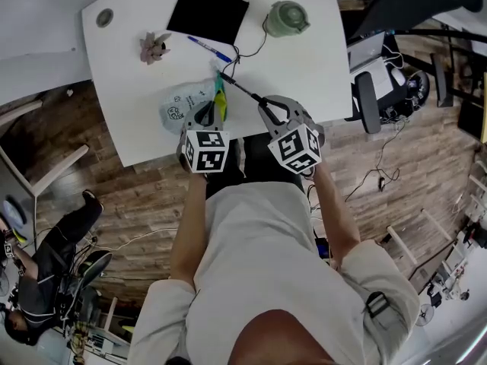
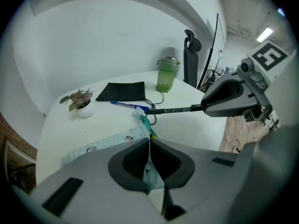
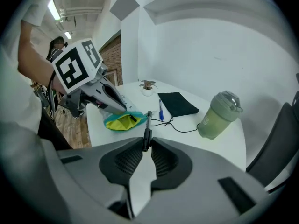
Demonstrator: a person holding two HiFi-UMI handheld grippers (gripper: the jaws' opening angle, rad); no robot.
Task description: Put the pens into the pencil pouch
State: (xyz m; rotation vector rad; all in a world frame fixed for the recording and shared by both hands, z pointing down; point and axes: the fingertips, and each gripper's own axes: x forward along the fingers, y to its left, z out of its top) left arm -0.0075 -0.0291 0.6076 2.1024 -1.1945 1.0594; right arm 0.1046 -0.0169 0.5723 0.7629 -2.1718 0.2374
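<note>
The pale mint pencil pouch (image 1: 181, 103) lies near the table's front edge, its teal-rimmed mouth with yellow lining (image 3: 122, 121) held up and open. My left gripper (image 1: 215, 111) is shut on the pouch's fabric (image 2: 148, 164) by that mouth. In my right gripper (image 3: 145, 146), which is shut, a black pen (image 3: 146, 129) is clamped by its rear end. The black pen (image 1: 242, 88) points away from me, its tip just right of the pouch's mouth. A blue pen (image 1: 209, 49) lies on the table farther back, next to a black cable.
A flat black cloth pad (image 1: 207, 14) and a green lidded bottle (image 1: 286, 19) stand at the back of the white table (image 1: 304, 67). A small potted plant (image 1: 154, 48) sits at the left. An office chair (image 1: 369, 101) stands to the right.
</note>
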